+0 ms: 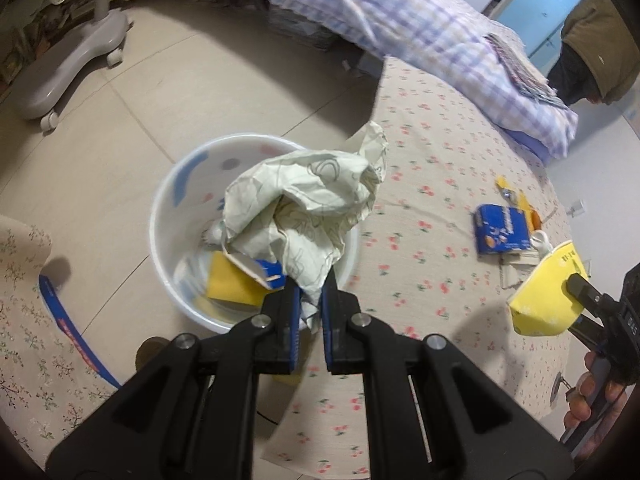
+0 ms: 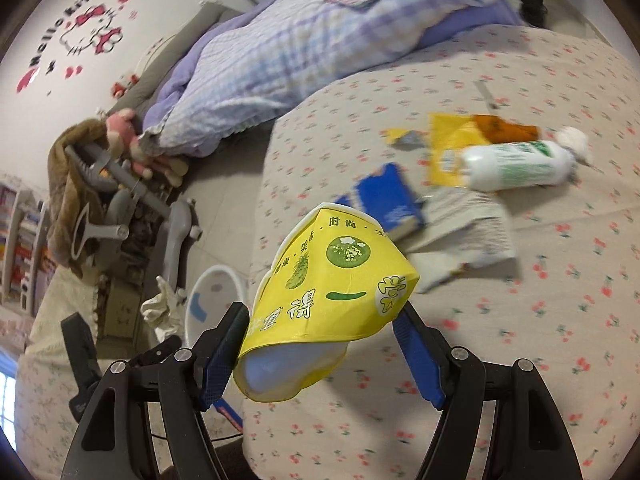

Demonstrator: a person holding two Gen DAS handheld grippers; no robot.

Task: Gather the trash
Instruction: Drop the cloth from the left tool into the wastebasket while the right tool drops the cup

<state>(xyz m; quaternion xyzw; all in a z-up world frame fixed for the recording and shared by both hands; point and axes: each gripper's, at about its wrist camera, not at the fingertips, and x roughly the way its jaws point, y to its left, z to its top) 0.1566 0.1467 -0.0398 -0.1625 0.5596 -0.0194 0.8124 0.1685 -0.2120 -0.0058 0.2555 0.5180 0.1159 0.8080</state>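
The left gripper [image 1: 309,300] is clamped on the lower tail of a crumpled pale-green printed paper wad [image 1: 308,204], which is held directly above the round white plastic bin [image 1: 168,200] standing on the tiled floor [image 1: 132,120] beside the bed's near edge. Inside the bin, a yellow and blue flattened carton [image 1: 236,280] is already seen. The wad's bulk is spread upward and forward from the jaws, over the bin's mouth and partly over its rim on the bed side; a release is judged likely to drop it inside, though the part overhanging the rim could catch there.

The right gripper [image 2: 320,344] is closed on a crushed yellow paper cup [image 2: 332,292], pinched across its sides with the open white mouth turned toward the camera. It is held over the cherry-print bedsheet [image 2: 520,320], well apart from the bin, which lies to its left and lower, past the bed's edge. The left gripper is therefore the nearer to the bin, and the cup must be carried leftward across the edge before it can be let go.

Further out on the bed, a blue cardboard box [image 2: 394,196], a torn yellow wrapper [image 2: 448,140], a white bottle with green label [image 2: 516,166] and a flattened grey-white paper bag [image 2: 468,224] are left near the middle, close together. A checked lilac quilt [image 2: 280,52] is heaped along the far edge.
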